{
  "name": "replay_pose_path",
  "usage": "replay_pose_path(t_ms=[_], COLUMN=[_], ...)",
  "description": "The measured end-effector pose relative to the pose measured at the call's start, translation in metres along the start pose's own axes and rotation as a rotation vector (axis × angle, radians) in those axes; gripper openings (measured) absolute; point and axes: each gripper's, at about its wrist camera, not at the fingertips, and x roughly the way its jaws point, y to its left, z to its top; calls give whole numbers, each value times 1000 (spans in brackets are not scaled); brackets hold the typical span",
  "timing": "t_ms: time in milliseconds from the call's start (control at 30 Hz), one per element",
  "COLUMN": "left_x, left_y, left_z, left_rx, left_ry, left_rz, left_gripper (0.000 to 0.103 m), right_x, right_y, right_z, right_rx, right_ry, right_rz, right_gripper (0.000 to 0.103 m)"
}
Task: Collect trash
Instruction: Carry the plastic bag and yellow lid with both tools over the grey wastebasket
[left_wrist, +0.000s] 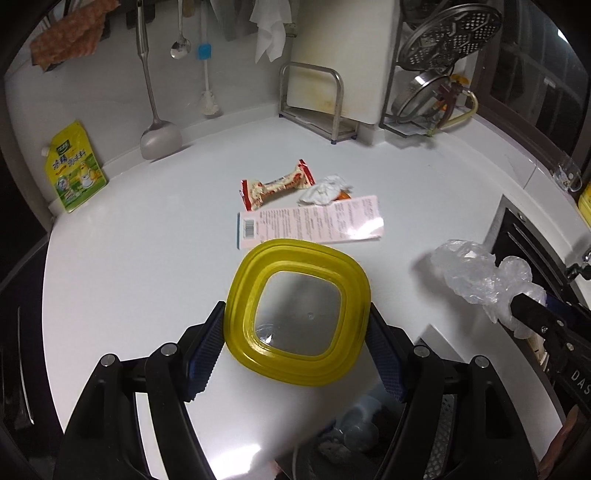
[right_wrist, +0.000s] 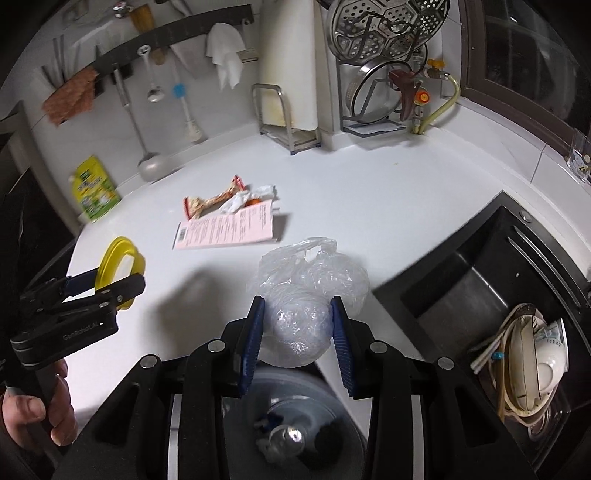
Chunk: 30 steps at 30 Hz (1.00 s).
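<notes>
Lying on white counter (left_wrist: 147, 258): wrapper (left_wrist: 275, 186), pink leaflet (left_wrist: 310, 223); sink (right_wrist: 461, 280) right.

A white counter (left_wrist: 147, 258) runs to a white back wall (right_wrist: 295, 55), where a dark rail (right_wrist: 173, 33) holds a ladle (left_wrist: 159, 136), a spoon and cloths. A rack (right_wrist: 373, 118) with steamer trays stands far right beside a dark window (right_wrist: 524, 48), and a black sink (right_wrist: 480, 266) lies near right.

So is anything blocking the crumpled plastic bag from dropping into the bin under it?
Nothing visible. The right hand-held gripper holds the crumpled plastic bag above the open trash bin, whose mouth shows only trash inside.
</notes>
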Motion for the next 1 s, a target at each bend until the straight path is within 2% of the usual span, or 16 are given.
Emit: replay_pose_path(t_ms=[433, 733, 1000], left_x=[-43, -42, -37], left_y=[-56, -73, -76], left_z=[-70, -110, -124], left_rx=[-13, -32, -59], left_ry=[53, 120, 159], left_rz=[22, 31, 39], left_gripper=[70, 70, 70], right_x=[-43, -47, -41], right_y=[-35, -41, -32], right_z=[-68, -104, -120], right_rx=[-58, -104, -142], right_ry=[76, 150, 199], right_rz=[75, 122, 172], right_gripper=[35, 35, 35])
